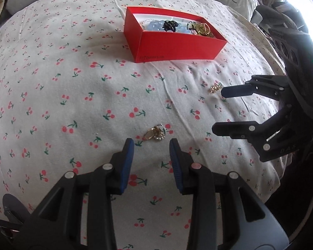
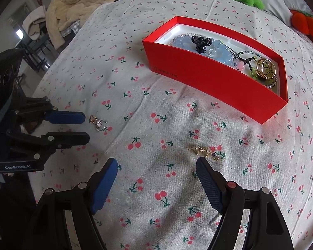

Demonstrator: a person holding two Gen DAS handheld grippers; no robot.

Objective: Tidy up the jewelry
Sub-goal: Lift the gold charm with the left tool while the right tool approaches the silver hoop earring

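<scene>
Lying loose on a cherry-print bedsheet (image 1: 73, 83) are two small pieces of jewelry still to be put away: a cluster of rings (image 1: 157, 132), gold and pearl-edged, and a small gold ornament (image 1: 215, 88) off to one side. Just short of the rings hangs the left gripper (image 1: 151, 145), its blue-padded jaws partly apart with nothing between them, the rings sitting just beyond the tips. Beside the gold ornament (image 2: 204, 151) hovers the right gripper (image 2: 156, 166), jaws spread wide and empty, the piece lying just past its right-hand finger. Farther back on the sheet stands an open red box (image 2: 208, 83) with a white lining, already holding pale blue beads, a black charm, a green beaded strand and several gold rings. Collection looks mostly done, with each claw lined up on one last piece. Next, each claw would probably need to lower around its piece, pinch gently against soft fabric, and carry it over the box rim. Plush toys sit at the far edge.
</scene>
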